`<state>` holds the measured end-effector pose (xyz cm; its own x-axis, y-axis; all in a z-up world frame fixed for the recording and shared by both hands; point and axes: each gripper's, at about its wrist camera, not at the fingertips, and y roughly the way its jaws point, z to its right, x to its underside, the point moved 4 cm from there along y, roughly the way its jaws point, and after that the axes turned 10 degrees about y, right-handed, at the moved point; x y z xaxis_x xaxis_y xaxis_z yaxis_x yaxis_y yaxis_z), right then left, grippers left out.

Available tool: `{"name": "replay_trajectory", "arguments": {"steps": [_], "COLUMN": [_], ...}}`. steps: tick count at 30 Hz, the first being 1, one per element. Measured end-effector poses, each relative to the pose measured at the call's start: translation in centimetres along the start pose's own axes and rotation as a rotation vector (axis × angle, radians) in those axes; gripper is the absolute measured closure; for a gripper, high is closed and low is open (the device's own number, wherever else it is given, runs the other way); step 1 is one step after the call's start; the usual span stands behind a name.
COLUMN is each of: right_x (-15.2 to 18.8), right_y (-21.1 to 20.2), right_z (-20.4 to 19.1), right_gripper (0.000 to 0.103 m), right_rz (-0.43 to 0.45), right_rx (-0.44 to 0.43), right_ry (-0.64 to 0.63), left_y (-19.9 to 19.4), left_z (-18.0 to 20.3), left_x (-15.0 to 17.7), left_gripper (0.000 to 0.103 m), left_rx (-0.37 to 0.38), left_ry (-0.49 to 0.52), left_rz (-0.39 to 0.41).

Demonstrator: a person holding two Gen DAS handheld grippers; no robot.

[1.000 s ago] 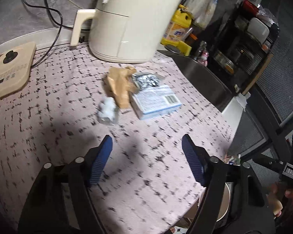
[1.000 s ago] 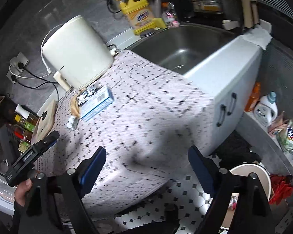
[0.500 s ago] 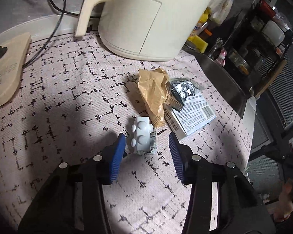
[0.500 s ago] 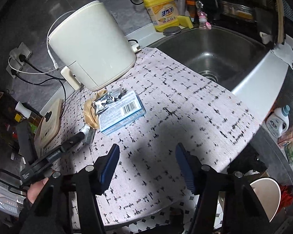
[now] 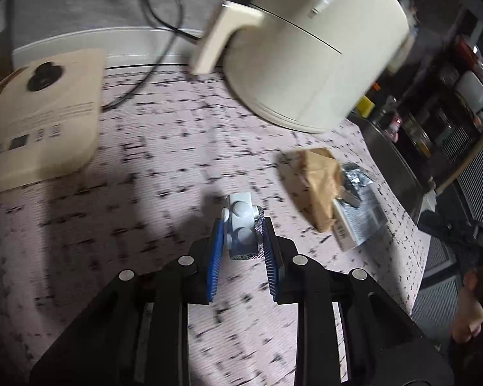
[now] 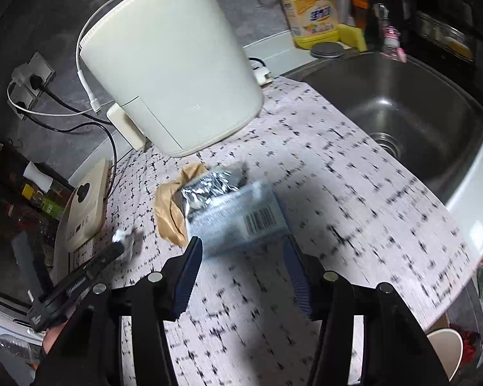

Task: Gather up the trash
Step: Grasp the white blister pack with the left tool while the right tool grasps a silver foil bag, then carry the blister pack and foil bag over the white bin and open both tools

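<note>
A: Change noted at the left gripper [image 5: 241,241]: a second ago it stood wide over bare table [image 5: 164,173]; now its jaws have just been closing and are narrow around the white blister pack [image 5: 240,225], which was lying loose ahead of it before. Both blue pads appear to touch the pack's sides. The pack is not yet lifted; it seems to rest on the table.

B: Right gripper [image 6: 241,257]?

A: It has been brought from the table edge up to the light blue box [image 6: 238,218]. Its jaws have just been closing to a middling gap, with the box's near end between them. Whether the pads press on the box cannot be told; motion blur covers that edge.

B: Remaining trash?

A: The brown paper wrapper [image 6: 169,212] and the crumpled foil packet [image 6: 206,189] lie touching the box, near the cream appliance [image 6: 170,64], untouched.

B: Bearing on the task?

A: Judged early stage: two pickups begun at once, nothing carried off yet. A bin [image 6: 444,350] is seen below the table's edge, a likely destination.
</note>
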<state>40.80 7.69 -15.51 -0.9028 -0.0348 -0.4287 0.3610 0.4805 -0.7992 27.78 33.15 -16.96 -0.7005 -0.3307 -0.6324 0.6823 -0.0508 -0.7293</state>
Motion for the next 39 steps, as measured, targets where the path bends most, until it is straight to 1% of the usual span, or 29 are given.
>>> {"name": "replay_trajectory", "arguments": {"steps": [4, 8, 12, 16, 17, 18, 19, 20, 21, 23, 29, 30, 31, 35, 39], "right_x": [-1.6, -3.1, -4.5, -5.0, -5.1, -5.1, -5.0, -4.8, -4.7, -4.1, -1.8, -1.3, -1.0, 0.0, 0.4], "right_y": [2.3, 4.7, 7.1, 8.8, 9.1, 9.4, 9.7, 9.9, 9.8, 9.2, 7.5, 6.9, 6.5, 4.1, 1.7], "right_z": [-1.5, -2.6, -2.9, -2.6, -2.6, -2.6, -2.8, -3.1, -3.6, -4.6, -6.9, -7.0, -7.1, -6.0, -3.1], "right_gripper": [0.052, 0.052, 0.051, 0.05, 0.055, 0.07, 0.079, 0.081, 0.084, 0.085, 0.091, 0.093, 0.1, 0.101, 0.101], "right_rz": [-0.007, -0.018, -0.028, -0.05, -0.06, -0.07, -0.085, -0.101, -0.101, -0.088, -0.107, -0.111, -0.114, -0.094, -0.074], "right_rx": [-0.015, -0.018, -0.003, 0.002, -0.003, -0.014, -0.033, -0.039, -0.052, -0.076, -0.147, -0.159, -0.167, -0.178, -0.173], "right_ry": [-0.026, -0.053, -0.059, -0.051, -0.05, -0.049, -0.052, -0.064, -0.082, -0.118, -0.198, -0.206, -0.214, -0.221, -0.2], "left_y": [-2.2, -4.2, -5.7, -6.7, -6.9, -7.1, -7.3, -7.5, -7.7, -8.1, -8.6, -8.7, -8.6, -8.5, -8.4], "left_z": [-2.5, -4.0, -5.3, -6.0, -6.2, -6.3, -6.3, -6.2, -6.2, -6.1, -5.1, -4.7, -4.4, -2.2, 0.8], "left_x": [1.0, 1.8, 2.8, 3.9, 4.1, 4.2, 4.3, 4.4, 4.4, 4.6, 5.2, 5.4, 5.4, 5.5, 5.6], "left_gripper": [0.079, 0.079, 0.079, 0.079, 0.079, 0.079, 0.079, 0.079, 0.079, 0.079, 0.079, 0.079, 0.079, 0.079, 0.079], "left_rx": [-0.048, -0.085, -0.12, -0.145, -0.149, -0.152, -0.154, -0.157, -0.159, -0.164, -0.171, -0.17, -0.169, -0.157, -0.142], "left_ry": [-0.047, -0.078, -0.107, -0.137, -0.139, -0.142, -0.144, -0.145, -0.146, -0.148, -0.155, -0.154, -0.152, -0.132, -0.106], "left_rz": [0.018, 0.037, 0.044, 0.044, 0.045, 0.047, 0.05, 0.053, 0.057, 0.065, 0.075, 0.077, 0.078, 0.082, 0.087]}}
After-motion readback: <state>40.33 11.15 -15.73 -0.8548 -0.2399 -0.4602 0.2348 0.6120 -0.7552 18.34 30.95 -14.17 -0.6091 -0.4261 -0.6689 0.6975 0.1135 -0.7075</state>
